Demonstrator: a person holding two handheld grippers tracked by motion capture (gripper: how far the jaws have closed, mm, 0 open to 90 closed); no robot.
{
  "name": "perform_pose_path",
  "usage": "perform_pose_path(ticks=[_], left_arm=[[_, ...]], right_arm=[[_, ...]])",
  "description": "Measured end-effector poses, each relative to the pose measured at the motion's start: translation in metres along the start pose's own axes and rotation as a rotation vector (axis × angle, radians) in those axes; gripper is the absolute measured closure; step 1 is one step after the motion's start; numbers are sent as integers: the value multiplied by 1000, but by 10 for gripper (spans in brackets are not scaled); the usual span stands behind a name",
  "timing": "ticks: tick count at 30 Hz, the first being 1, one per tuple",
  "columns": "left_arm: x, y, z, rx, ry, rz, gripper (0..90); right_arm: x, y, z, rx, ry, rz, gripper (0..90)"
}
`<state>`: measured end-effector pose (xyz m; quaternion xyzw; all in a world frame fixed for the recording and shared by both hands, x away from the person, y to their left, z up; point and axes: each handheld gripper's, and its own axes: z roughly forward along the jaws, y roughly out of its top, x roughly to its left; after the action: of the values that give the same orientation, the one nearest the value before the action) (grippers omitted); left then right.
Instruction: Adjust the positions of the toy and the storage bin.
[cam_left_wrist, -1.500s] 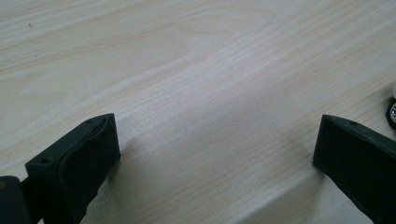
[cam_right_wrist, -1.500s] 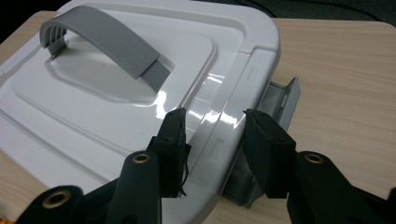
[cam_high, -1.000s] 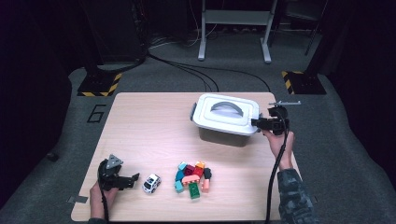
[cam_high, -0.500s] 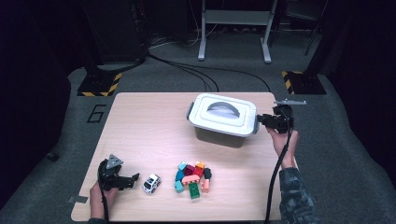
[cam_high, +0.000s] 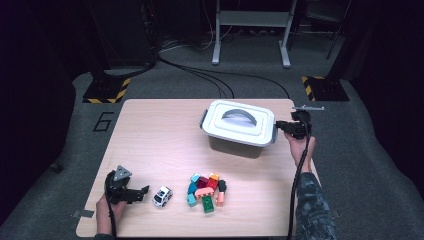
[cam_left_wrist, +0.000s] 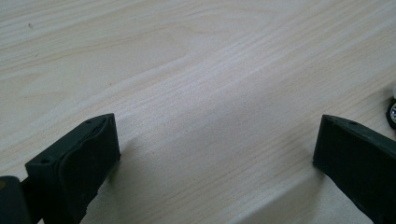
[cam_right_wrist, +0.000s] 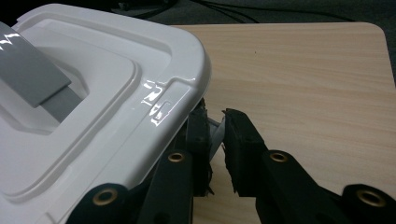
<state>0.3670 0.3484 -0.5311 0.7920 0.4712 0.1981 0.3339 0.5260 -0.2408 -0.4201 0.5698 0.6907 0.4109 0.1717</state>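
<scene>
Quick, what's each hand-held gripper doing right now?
Left hand-held gripper: open, holding nothing.
Right hand-held gripper: shut on the grey latch of the white box.

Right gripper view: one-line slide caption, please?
Right gripper shut on the grey side latch under the white lid of the storage box.

Large digit 6 (cam_high: 102, 121) marked on grey floor, left of table (cam_high: 150, 130)

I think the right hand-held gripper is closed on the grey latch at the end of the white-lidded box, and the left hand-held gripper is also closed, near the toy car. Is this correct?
Not quite. The left hand-held gripper is open: the left gripper view shows its jaws wide apart over bare table. It does rest near the toy car. The right hand-held gripper is indeed closed on the grey latch of the box.
</scene>
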Motion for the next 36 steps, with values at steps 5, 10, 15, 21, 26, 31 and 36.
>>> perform_pose_path(ticks=[5,10,15,21,26,31,36], left_arm=[[0,0,0,0,0,0,3],[0,0,0,1,0,0,3],[0,0,0,-5,1,-1,3],[0,0,0,-6,2,-1,3],[0,0,0,-5,2,-2,3],[0,0,0,-6,2,-2,2],[0,0,1,-9,3,-3,3]], right_arm=[[2,0,-1,5,-10,10,819],[8,0,-4,34,-30,0,817],[15,-5,-9,53,-19,8,811],[26,-14,-17,58,-5,-21,799],[26,-10,-28,24,1,-51,734],[37,3,-44,-21,60,-133,661],[64,13,-37,7,134,-242,608]])
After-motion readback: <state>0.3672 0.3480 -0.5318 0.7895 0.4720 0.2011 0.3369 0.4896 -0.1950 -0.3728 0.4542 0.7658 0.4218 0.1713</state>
